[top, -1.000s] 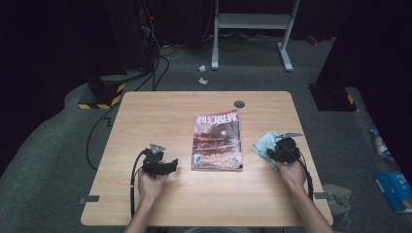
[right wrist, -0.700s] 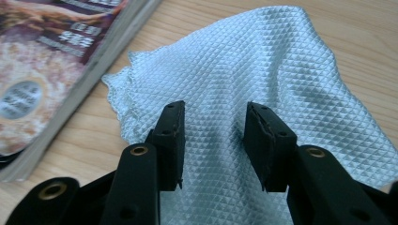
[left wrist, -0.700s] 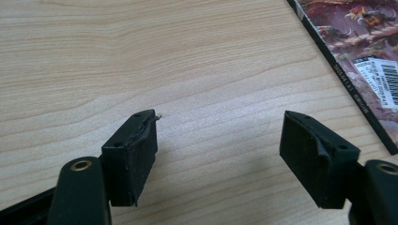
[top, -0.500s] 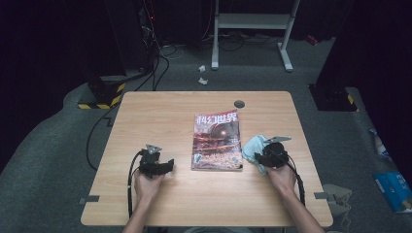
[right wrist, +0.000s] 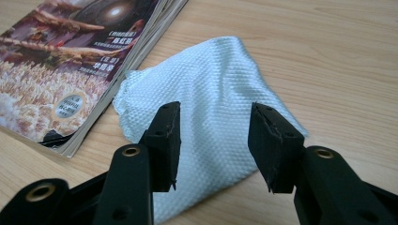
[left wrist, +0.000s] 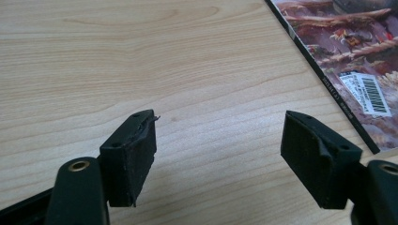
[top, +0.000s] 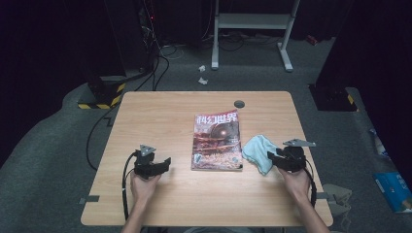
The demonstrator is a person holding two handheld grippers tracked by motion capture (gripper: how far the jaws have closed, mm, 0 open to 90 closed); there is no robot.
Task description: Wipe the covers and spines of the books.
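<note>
Dim workshop floor surrounds a pale wooden counter [top: 160,116], lit from above, with a person seated at its near edge holding a two-jaw tool in each hand.

Right gripper [right wrist: 213,136]: its black jaws stand apart, one on each side of a light blue waffle-weave cloth [right wrist: 211,108], with nothing clamped. In the right gripper view the cloth lies rumpled on the wood, passing under and between the jaws, which hang just above it or may brush it; the pictures do not settle which. The cloth's far corner reaches the page edges of a glossy magazine with a dark red illustrated cover [right wrist: 70,61], and seems to touch them.

Left gripper [left wrist: 225,150]: its jaws are wide apart over bare wood, holding nothing, with the magazine's spine edge and barcode label off to one side.

From the high view, the magazine [top: 217,141] lies flat near the counter's middle, the cloth [top: 256,151] just beside its right edge, the right gripper [top: 273,158] at the cloth, and the left gripper [top: 165,164] well apart on the other side.

Judging from this, the step in hand is picking up the cloth. The next move likely calls for lowering the right jaws into the fabric and closing them on a fold, without catching the magazine's pages.
</note>
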